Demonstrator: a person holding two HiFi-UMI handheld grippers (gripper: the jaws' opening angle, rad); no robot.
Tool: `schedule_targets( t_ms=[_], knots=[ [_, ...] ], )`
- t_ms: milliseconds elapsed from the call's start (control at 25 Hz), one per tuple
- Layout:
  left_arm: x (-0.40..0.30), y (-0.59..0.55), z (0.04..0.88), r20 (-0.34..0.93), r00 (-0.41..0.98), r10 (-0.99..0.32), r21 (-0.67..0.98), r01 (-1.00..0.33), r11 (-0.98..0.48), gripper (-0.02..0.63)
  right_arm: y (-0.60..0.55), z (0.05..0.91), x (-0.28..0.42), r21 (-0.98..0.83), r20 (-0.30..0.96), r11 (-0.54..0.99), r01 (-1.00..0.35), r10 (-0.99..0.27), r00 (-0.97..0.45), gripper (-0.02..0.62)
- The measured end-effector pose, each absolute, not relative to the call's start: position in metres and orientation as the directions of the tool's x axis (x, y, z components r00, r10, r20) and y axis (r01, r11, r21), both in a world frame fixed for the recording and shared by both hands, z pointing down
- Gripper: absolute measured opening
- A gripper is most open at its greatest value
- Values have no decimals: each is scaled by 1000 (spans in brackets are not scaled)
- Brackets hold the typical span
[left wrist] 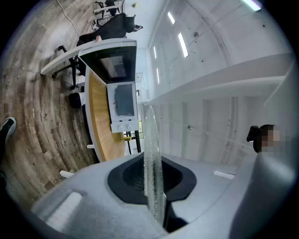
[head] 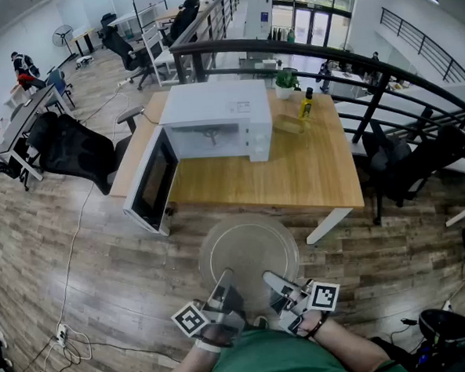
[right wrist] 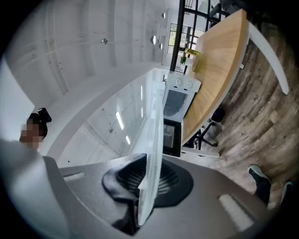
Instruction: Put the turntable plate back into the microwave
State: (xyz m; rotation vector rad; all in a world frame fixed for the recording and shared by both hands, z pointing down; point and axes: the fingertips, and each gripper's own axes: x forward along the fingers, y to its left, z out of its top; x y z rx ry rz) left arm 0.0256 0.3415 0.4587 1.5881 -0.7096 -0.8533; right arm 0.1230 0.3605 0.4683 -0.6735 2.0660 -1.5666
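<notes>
Glass plate [head: 248, 249] is clamped at its near rim by the left gripper [head: 222, 279] and right gripper [head: 272, 280], and juts out flat ahead of them. Microwave [head: 213, 118] sits well beyond on the table [head: 310, 176], door [head: 152, 182] open.

Risk: rim-only grip on smooth glass. Uneven gripper motion could let it slip, or clip the door or opening.
</notes>
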Motion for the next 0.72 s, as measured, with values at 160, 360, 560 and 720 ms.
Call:
schedule_targets(
  t_ms=[160, 360, 560, 720],
  knots=[
    [20, 334, 460, -152, 551, -821, 981, -16, -192, 32, 352, 470, 119, -966, -68, 235, -105, -626, -777, 41],
    [10, 326, 466, -140, 540, -830, 983, -22, -181, 32, 342, 476, 110, -967, -70, 235, -99, -618, -783, 43],
    [7, 312, 462, -148, 540, -829, 981, -28, -193, 32, 329, 476, 106, -970, -83, 229, -78, -618, -782, 44],
    [4, 294, 461, -144, 546, -825, 982, -25, -187, 32, 312, 473, 103, -969, -85, 232, -79, -623, -777, 43]
  ],
)
